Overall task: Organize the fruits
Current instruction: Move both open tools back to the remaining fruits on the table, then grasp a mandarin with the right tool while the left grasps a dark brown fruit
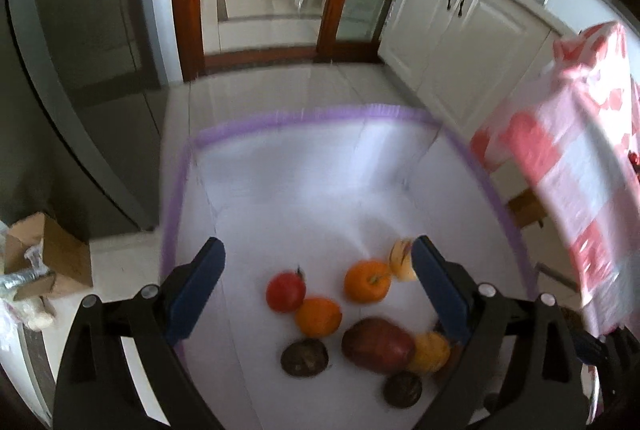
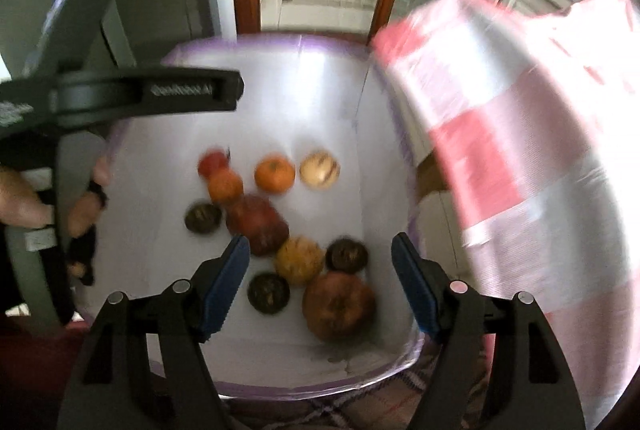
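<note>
Fruit lies loose on a white, purple-edged mat below both of my grippers, nothing picked up yet.

My left gripper stands wide and empty above two oranges and a red apple; my right gripper is partly open, also empty, over a dark pomegranate. A pink-checked bag hangs at the right. I judge sorting is just starting: next, lower onto one fruit and close gently.
</note>
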`<act>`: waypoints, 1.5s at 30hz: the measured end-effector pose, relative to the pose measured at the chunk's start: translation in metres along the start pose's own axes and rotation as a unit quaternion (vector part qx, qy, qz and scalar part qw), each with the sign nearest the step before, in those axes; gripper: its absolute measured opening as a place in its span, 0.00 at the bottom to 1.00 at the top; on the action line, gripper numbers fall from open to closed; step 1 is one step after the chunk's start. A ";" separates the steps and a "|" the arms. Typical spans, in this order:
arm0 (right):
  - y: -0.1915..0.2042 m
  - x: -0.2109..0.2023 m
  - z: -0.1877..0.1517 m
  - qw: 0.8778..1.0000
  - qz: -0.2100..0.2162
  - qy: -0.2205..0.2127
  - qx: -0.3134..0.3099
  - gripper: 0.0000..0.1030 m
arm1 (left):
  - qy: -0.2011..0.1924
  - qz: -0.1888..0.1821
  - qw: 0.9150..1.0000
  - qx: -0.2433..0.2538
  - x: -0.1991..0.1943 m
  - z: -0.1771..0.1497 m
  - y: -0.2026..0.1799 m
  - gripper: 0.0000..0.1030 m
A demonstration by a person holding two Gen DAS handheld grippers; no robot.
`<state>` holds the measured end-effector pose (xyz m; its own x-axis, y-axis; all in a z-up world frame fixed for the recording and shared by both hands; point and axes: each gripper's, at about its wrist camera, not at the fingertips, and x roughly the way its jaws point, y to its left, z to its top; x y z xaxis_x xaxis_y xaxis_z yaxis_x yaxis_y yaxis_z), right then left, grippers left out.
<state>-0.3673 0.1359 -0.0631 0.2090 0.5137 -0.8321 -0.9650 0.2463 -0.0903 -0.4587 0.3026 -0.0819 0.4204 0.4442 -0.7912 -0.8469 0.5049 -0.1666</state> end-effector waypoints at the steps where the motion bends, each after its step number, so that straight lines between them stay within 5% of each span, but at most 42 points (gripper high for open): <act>1: -0.003 -0.007 0.002 1.000 -0.001 -0.013 0.005 0.69 | -0.018 0.001 1.000 0.003 -0.008 0.008 -0.005 0.92; 9: -0.076 -0.104 0.010 0.978 -0.024 -0.166 0.126 0.78 | -0.132 -0.037 0.987 0.079 -0.071 0.058 -0.095 0.98; 13: -0.136 -0.152 -0.009 0.945 -0.066 -0.230 0.222 0.82 | -0.158 -0.084 0.975 0.130 -0.091 0.069 -0.165 0.98; 17: -0.204 -0.187 -0.041 0.902 -0.127 -0.261 0.319 0.84 | -0.135 -0.137 0.965 0.179 -0.092 0.067 -0.247 0.98; 23: -0.293 -0.205 -0.099 0.835 -0.194 -0.252 0.449 0.84 | -0.085 -0.193 0.948 0.240 -0.073 0.043 -0.363 0.98; 30: -0.364 -0.204 -0.151 0.784 -0.234 -0.221 0.531 0.84 | -0.039 -0.222 0.935 0.275 -0.037 0.025 -0.462 0.98; 38: -0.427 -0.190 -0.177 0.760 -0.238 -0.190 0.574 0.84 | -0.028 -0.258 0.916 0.307 -0.015 0.015 -0.546 0.98; 45: -0.471 -0.172 -0.178 0.752 -0.246 -0.170 0.587 0.84 | 0.009 -0.318 0.916 0.246 0.003 0.028 -0.558 0.98</act>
<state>0.0230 -0.2144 0.0256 0.7168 0.2544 -0.6492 0.0055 0.9290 0.3701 0.0245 0.0428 0.0256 0.7686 -0.0647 -0.6364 -0.1824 0.9314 -0.3149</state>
